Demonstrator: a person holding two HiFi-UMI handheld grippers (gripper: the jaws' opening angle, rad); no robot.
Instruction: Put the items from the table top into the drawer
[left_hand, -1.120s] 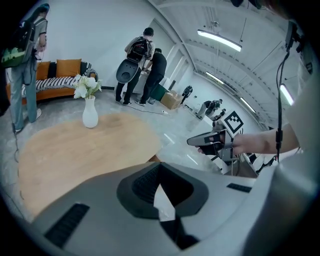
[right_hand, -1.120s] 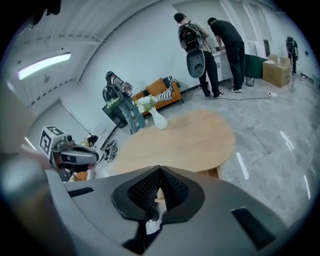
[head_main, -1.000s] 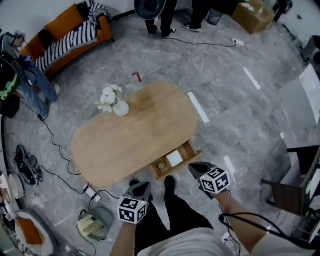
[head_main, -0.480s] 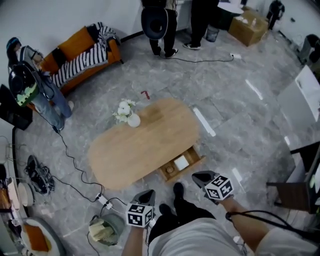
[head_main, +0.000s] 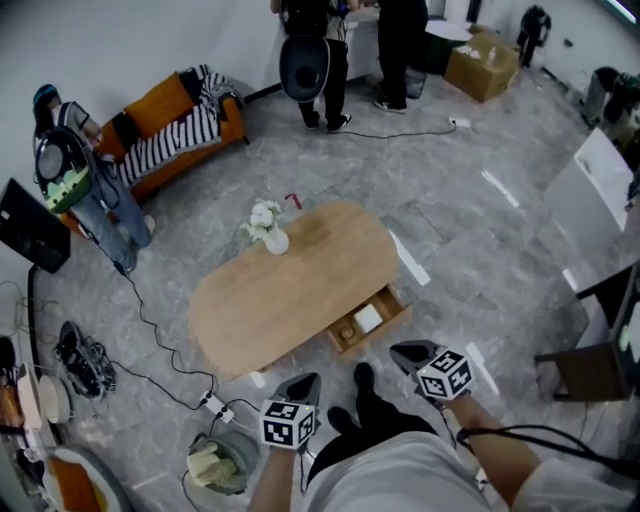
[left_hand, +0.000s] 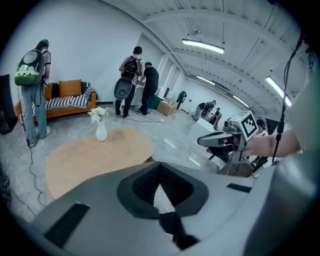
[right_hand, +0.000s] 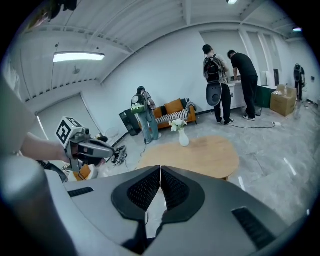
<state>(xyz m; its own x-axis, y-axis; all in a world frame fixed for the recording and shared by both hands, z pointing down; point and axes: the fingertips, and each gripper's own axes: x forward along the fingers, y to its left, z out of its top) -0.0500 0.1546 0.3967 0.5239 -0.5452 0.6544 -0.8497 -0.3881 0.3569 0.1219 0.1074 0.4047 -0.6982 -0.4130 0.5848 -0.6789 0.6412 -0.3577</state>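
The oval wooden table (head_main: 285, 285) carries only a white vase of flowers (head_main: 272, 236). On its near right side the drawer (head_main: 395, 303) stands pulled out, with a white box (head_main: 368, 318) and a small round item (head_main: 347, 332) inside. My left gripper (head_main: 303, 384) and right gripper (head_main: 408, 352) hover well back from the table, over the floor, both shut and holding nothing. In the left gripper view its jaws (left_hand: 160, 167) meet at the tips, with the table (left_hand: 95, 157) beyond. The right gripper view shows its jaws (right_hand: 160, 170) pressed together before the table (right_hand: 200, 155).
An orange sofa (head_main: 165, 125) with a striped blanket lines the far wall. Two people (head_main: 310, 55) stand at the back, another with a backpack (head_main: 70, 175) at the left. Cables and a power strip (head_main: 215, 407) cross the floor; a cardboard box (head_main: 482, 62) sits far right.
Both grippers have lifted and drawn back from the table, which now looks smaller and farther off. Their jaws stay shut and empty.
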